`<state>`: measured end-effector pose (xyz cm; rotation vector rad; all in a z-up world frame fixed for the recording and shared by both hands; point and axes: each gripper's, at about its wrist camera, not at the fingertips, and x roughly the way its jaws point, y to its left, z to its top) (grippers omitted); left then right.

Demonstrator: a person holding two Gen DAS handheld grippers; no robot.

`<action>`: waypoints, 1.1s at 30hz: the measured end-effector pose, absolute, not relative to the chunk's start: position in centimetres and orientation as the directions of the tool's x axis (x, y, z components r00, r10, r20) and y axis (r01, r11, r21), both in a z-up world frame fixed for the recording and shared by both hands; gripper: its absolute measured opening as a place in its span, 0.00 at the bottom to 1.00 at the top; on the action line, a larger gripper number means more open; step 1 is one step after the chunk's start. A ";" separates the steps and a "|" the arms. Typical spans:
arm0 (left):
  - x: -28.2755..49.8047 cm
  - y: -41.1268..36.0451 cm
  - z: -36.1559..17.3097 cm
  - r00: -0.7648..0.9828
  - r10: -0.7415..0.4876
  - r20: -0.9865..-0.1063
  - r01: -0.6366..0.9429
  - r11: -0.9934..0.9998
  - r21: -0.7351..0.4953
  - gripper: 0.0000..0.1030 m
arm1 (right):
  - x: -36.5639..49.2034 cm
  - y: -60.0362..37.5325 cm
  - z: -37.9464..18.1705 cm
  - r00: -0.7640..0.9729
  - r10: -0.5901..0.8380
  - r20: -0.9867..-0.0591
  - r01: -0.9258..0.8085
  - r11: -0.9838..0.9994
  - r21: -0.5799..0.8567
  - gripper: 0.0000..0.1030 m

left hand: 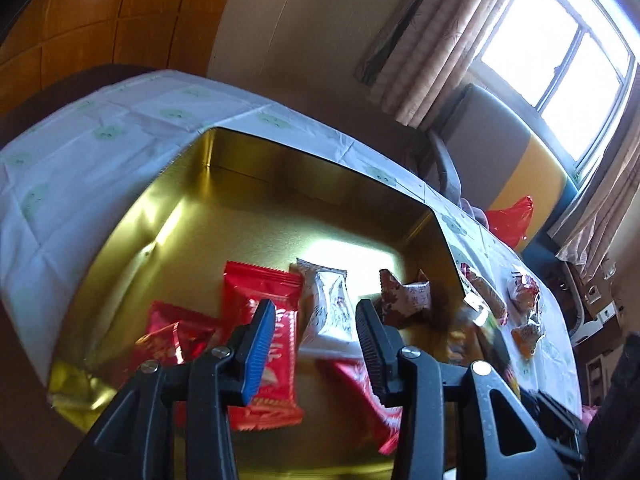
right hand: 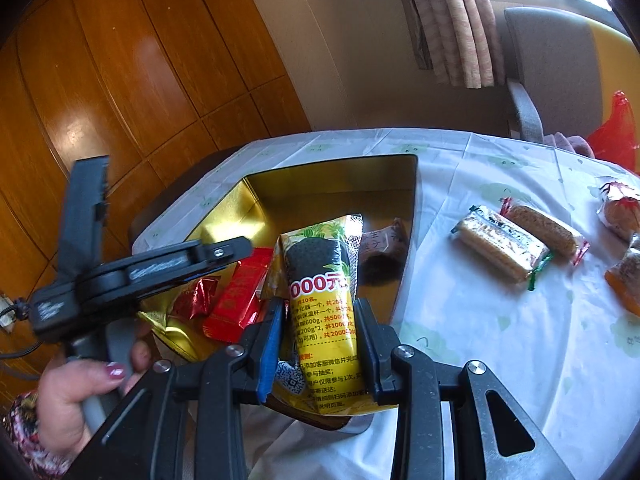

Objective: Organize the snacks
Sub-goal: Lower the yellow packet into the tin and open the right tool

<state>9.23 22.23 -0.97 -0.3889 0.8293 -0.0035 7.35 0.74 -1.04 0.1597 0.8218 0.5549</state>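
Note:
A gold tin (left hand: pixel 240 184) stands open on the white tablecloth (left hand: pixel 80 152). Inside lie red packets (left hand: pixel 260 292), a white packet (left hand: pixel 328 308) and a brown-red sweet (left hand: pixel 404 300). My left gripper (left hand: pixel 314 312) hovers open above them, its pads touching nothing. In the right wrist view my right gripper (right hand: pixel 319 308) is shut on a tall yellow packet (right hand: pixel 320 280), held upright over the near edge of the tin (right hand: pixel 332 184). The left gripper's fingers (right hand: pixel 224 252) reach in over the tin from the left, held by a hand (right hand: pixel 80 392).
Several wrapped snacks lie on the cloth right of the tin: a pale bar (right hand: pixel 496 248), a crumbly bar (right hand: pixel 544 228), orange packets (right hand: pixel 624 280). A red plastic bag (right hand: pixel 616 136) and a grey chair (right hand: pixel 552 64) stand beyond the table's far edge.

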 end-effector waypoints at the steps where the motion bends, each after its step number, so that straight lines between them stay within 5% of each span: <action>1: 9.0 22.2 -0.8 0.682 -0.145 -0.717 -0.150 0.932 -0.331 0.41 | 7.5 1.0 -1.2 0.545 0.526 -0.653 -0.407 0.847 0.343 0.34; 26: 7.1 23.4 0.1 0.695 -0.094 -0.712 -0.210 0.921 -0.327 0.41 | 12.1 4.9 -2.5 0.571 0.421 -0.705 -0.421 0.887 0.188 0.30; 33: 7.1 22.6 0.1 0.694 -0.121 -0.710 -0.181 0.925 -0.334 0.41 | 11.4 2.9 -2.1 0.576 0.465 -0.672 -0.396 0.878 0.268 0.30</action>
